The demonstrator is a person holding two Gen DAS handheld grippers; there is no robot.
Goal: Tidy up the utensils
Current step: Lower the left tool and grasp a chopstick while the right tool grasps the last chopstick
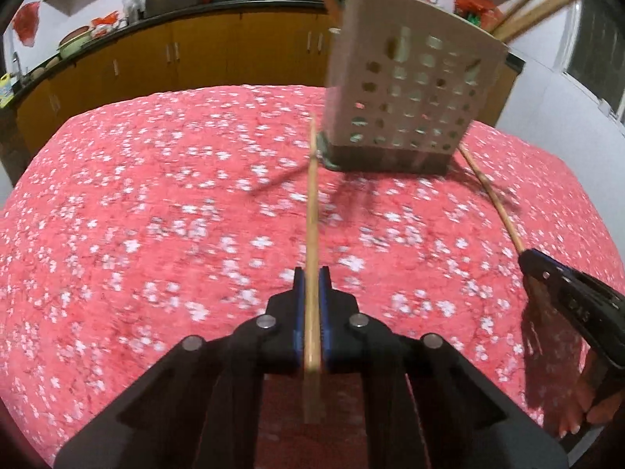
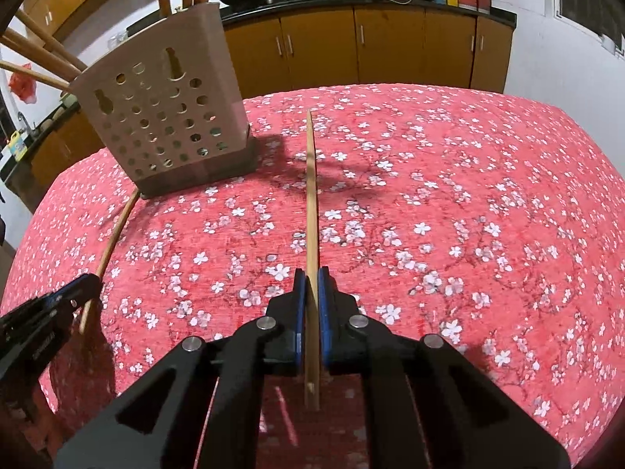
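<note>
Presently each claw is pinching one chopstick lengthwise along its fingers, tips pointing ahead over the counter: left claw and left chopstick aim just left of the perforated holder, right claw and right chopstick just right.

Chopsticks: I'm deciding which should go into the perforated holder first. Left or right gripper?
Probably left. Both grippers are shut on a chopstick, but the left gripper has its chopstick tip almost at the holder; the right gripper's chopstick points beside it.
</note>
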